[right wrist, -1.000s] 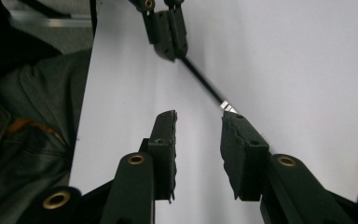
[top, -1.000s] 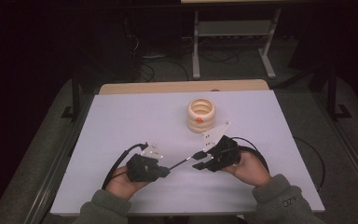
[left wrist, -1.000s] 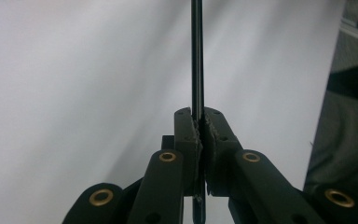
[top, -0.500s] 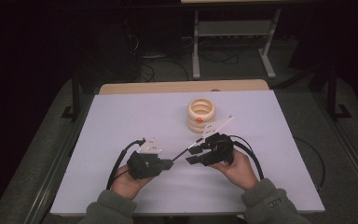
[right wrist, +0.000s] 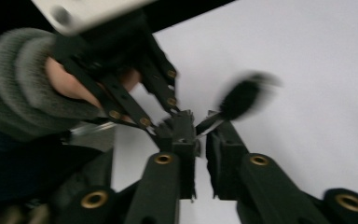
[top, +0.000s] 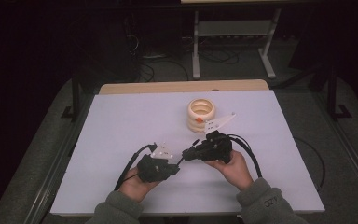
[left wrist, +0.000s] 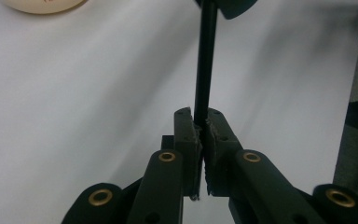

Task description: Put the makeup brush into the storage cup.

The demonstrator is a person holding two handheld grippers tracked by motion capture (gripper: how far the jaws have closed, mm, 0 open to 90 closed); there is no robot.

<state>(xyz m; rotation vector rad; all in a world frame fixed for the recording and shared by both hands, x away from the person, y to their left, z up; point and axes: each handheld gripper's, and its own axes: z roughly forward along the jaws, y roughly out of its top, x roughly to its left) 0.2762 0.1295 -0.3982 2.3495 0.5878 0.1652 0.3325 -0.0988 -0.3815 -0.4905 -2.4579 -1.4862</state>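
Thin black rod [left wrist: 205, 60] spans the gap between both grippers, low and near the desk's front edge. Left gripper [top: 173, 167] is clenched on one end; its long axis runs toward the right gripper [top: 186, 155], clamped near the other end. White desk [top: 121, 121]; a cream ring stack [top: 202, 114] behind; dark room.

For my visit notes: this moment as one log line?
left gripper: shut on thin black rod | right gripper: alongside, blurred | ring stack: untouched

Blurred black brush-like tip [right wrist: 243, 99] beyond the right claw [right wrist: 200, 135]; cream ring stack [left wrist: 42, 4] cropped at top edge
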